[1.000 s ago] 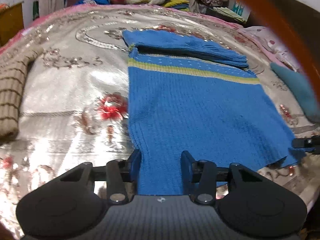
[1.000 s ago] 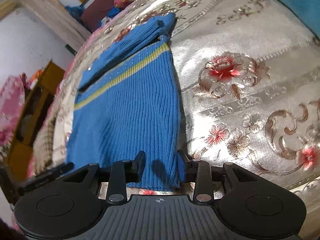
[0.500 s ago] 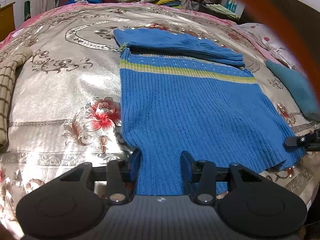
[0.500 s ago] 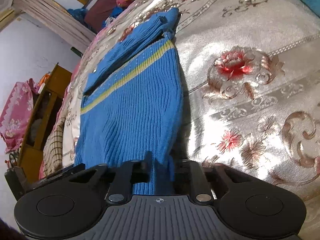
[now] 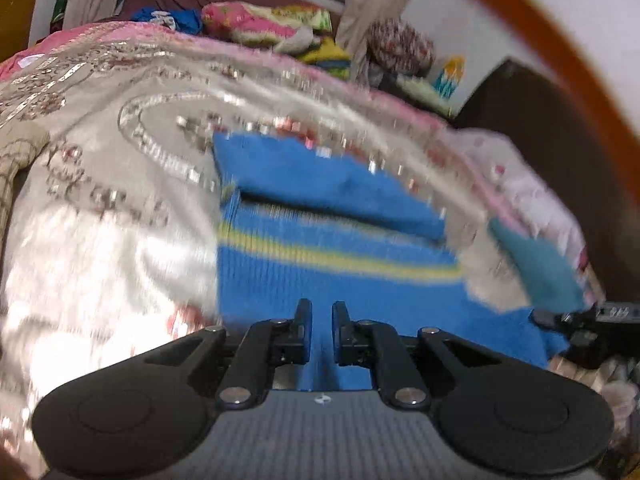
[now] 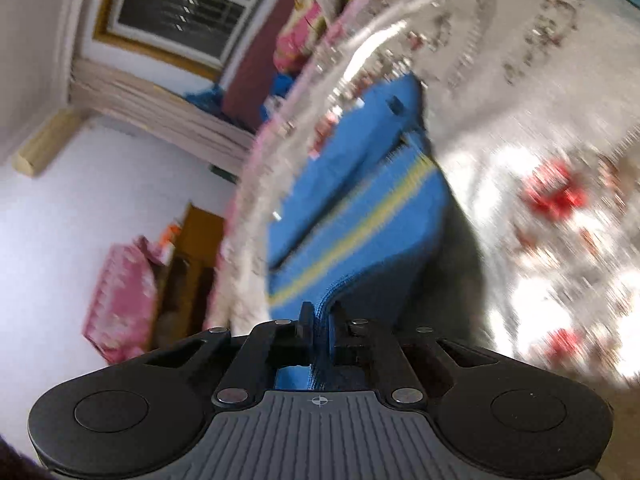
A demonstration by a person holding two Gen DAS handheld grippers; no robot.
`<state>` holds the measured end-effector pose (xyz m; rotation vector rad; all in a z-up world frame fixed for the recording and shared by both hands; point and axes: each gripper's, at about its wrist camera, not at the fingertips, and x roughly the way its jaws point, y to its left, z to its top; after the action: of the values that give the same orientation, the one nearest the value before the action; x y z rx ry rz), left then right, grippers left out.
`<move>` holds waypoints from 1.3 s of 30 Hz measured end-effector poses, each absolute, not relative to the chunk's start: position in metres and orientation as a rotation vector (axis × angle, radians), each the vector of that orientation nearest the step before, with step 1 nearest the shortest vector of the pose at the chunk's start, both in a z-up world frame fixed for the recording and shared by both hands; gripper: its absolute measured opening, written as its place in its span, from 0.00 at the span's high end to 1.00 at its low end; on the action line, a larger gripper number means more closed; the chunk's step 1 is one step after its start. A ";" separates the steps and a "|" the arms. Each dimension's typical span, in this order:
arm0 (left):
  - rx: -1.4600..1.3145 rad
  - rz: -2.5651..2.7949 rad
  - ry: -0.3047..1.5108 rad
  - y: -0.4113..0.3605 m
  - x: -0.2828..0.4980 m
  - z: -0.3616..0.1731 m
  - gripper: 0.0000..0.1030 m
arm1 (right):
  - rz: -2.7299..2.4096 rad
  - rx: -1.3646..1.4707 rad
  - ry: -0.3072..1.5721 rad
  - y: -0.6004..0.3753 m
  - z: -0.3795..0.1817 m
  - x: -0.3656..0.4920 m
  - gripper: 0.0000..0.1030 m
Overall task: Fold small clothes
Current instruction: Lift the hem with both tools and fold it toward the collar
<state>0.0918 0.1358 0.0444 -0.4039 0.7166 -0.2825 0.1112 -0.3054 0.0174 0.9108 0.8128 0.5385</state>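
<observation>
A blue knitted sweater (image 5: 320, 276) with a yellow stripe lies on the shiny flowered bedspread (image 5: 100, 240), its sleeves folded across the far end (image 5: 320, 184). My left gripper (image 5: 321, 308) is closing its jaws on the near hem, and blue fabric fills the narrow gap between the pads. In the right wrist view the same sweater (image 6: 360, 216) rises from the bed toward my right gripper (image 6: 320, 310). That gripper's jaws are closing on the hem's other corner and pinch a fold of it. The right gripper (image 5: 576, 320) also shows at the right edge of the left wrist view. Both views are blurred.
A teal cloth (image 5: 536, 264) lies to the right of the sweater. A beige checked garment (image 5: 16, 160) sits at the bed's left edge. Piled clothes (image 5: 260, 24) line the far side. A yellow cabinet (image 6: 196, 248) and pink bundle (image 6: 120, 304) stand beside the bed.
Both grippers have closed on the sweater's near hem and risen, lifting it off the bedspread. Both views have tilted up, and the right wrist has rolled.
</observation>
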 end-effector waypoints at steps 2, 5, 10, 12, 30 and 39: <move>-0.449 -0.293 0.679 0.143 0.105 0.054 0.84 | 0.547 0.944 0.778 -0.307 0.025 0.125 0.93; -0.466 -0.291 0.641 0.152 0.130 0.066 0.84 | 0.536 0.970 0.724 -0.309 0.035 0.152 0.93; -0.370 -0.250 0.698 0.156 0.132 0.062 0.84 | 0.520 0.955 0.722 -0.307 0.042 0.177 0.93; -0.345 -0.237 0.745 0.155 0.122 0.052 0.83 | 0.520 0.935 0.744 -0.303 0.037 0.176 0.93; -0.349 -0.246 0.939 0.146 0.058 -0.015 0.62 | 0.452 0.946 0.820 -0.319 0.004 0.123 0.93; -0.409 -0.301 0.945 0.154 0.049 -0.021 0.57 | 0.437 0.975 0.824 -0.326 0.000 0.118 0.93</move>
<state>0.0492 0.1537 -0.0212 -0.4085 0.9451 -0.3012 0.1180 -0.3262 0.0002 0.9750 0.8239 0.4372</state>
